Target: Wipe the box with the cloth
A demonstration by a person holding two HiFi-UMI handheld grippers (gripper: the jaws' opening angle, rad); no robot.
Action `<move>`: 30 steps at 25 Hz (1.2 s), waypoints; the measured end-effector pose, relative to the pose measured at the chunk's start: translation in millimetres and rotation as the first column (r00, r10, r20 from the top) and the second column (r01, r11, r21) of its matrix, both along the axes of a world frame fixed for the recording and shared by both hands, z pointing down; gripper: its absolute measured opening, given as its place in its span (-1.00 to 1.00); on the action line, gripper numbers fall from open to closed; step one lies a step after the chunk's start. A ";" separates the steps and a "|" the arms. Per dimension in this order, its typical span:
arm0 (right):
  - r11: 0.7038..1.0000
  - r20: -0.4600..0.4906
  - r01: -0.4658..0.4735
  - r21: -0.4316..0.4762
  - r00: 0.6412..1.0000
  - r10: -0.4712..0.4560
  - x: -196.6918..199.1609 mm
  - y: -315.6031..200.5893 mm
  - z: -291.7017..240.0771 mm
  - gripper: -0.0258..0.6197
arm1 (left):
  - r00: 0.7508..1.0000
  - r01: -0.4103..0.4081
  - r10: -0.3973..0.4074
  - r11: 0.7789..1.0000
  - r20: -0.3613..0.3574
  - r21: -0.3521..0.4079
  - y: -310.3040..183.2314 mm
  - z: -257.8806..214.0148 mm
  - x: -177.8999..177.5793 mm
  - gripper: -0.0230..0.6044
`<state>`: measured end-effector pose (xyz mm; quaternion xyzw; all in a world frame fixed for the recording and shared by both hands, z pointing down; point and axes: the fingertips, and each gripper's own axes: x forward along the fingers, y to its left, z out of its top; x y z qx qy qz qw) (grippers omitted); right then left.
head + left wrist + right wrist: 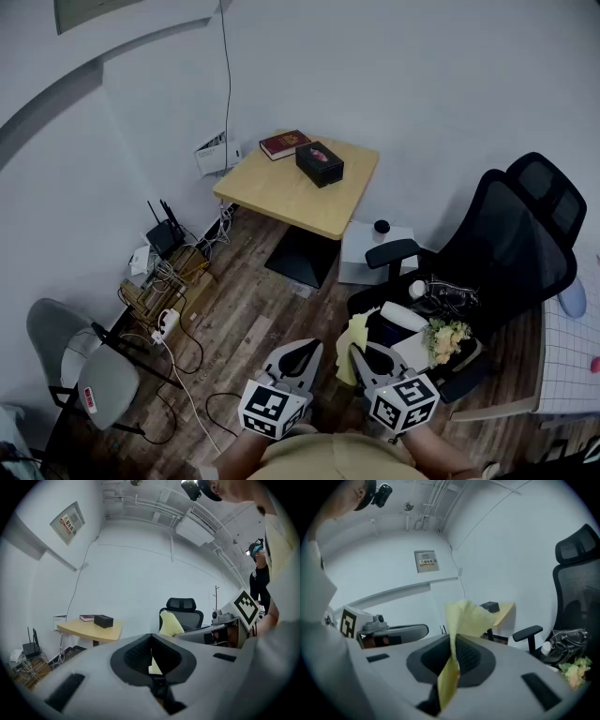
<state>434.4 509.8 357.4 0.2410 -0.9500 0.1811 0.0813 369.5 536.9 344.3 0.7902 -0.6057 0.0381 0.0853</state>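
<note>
A black box (320, 163) sits on the small wooden table (281, 192) against the far wall, beside a red book (284, 143). The same box (103, 620) is small and distant in the left gripper view, and the right gripper view shows the box (490, 606) just past the cloth. Both grippers are low in the head view, far from the table. My right gripper (359, 354) is shut on a yellow cloth (466, 618), which sticks up from its jaws (352, 339). My left gripper (302, 349) is shut; a pale sliver shows in its seam.
A black mesh office chair (506, 244) stands to the right, its seat piled with a bag and flowers (448, 336). A white low cabinet (375, 251) is next to the table. A router and tangled cables (164, 234) lie along the left wall, near a grey chair (80, 366).
</note>
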 end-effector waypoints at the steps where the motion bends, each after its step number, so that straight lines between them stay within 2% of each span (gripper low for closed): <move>1: 1.000 0.000 0.000 0.005 1.000 0.000 -0.4 -2.4 -1.3 -0.79 | 1.000 0.002 -0.002 1.000 0.003 0.003 -1.0 -0.5 -1.3 -0.86; 10: 1.000 0.004 -0.010 0.019 1.000 0.009 -10.7 -7.8 -4.1 -0.79 | 1.000 -0.005 0.005 1.000 0.007 0.010 -5.9 -2.7 -11.8 -0.86; 16: 1.000 0.037 -0.021 -0.022 0.999 0.022 -26.5 -13.1 -2.9 -0.79 | 1.000 -0.018 0.018 1.000 0.007 0.001 -7.9 -0.7 -23.6 -0.86; 23: 1.000 0.010 -0.016 -0.003 1.000 0.016 -65.3 -23.6 2.8 -0.79 | 1.000 -0.016 0.016 1.000 0.026 -0.007 -15.5 7.7 -57.5 -0.86; 30: 0.999 -0.009 0.007 -0.034 1.000 -0.007 -116.3 -24.5 11.1 -0.79 | 1.000 -0.008 0.009 0.999 0.016 -0.036 -17.8 14.8 -98.7 -0.86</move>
